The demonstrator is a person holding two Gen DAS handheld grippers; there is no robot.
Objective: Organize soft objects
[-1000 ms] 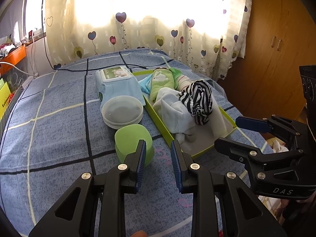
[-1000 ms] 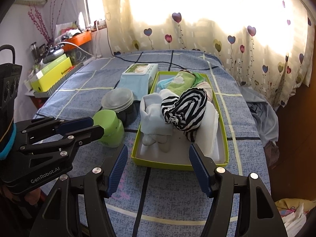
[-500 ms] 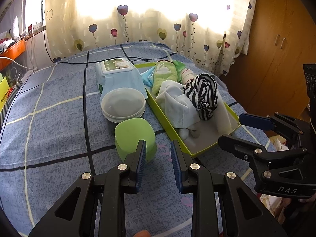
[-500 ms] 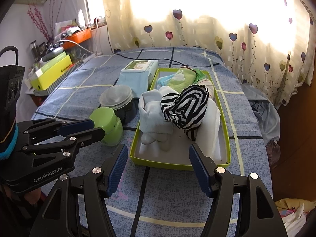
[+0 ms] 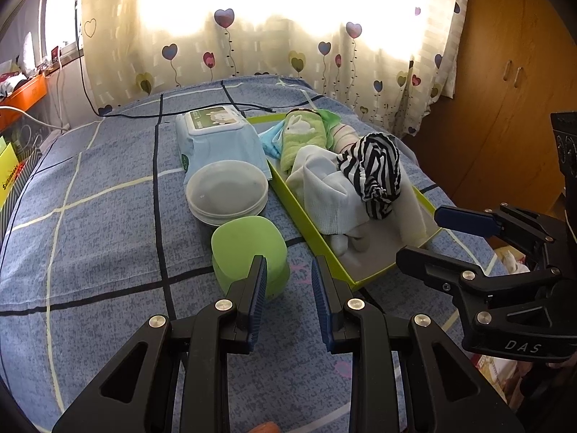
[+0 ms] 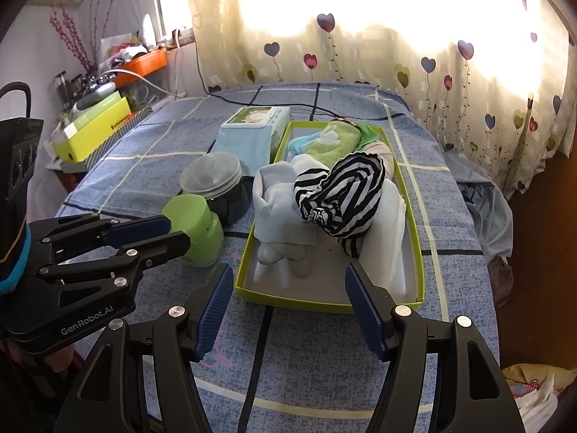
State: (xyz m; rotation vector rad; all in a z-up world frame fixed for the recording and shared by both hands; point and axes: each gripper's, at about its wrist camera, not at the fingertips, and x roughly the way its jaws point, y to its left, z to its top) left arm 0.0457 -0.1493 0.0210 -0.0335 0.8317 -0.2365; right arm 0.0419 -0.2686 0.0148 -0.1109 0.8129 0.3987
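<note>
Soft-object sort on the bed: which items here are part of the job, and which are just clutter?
In the job:
green tray
striped cloth
white cloth
green rabbit towel
light blue cloth

Lying about:
wipes pack
clear lidded container
green lidded jar
black cable
yellow box

A black-and-white striped cloth (image 6: 342, 195) is seen in a lime-green tray (image 6: 288, 297); the bedspread (image 5: 90, 216) is blue-checked.
</note>
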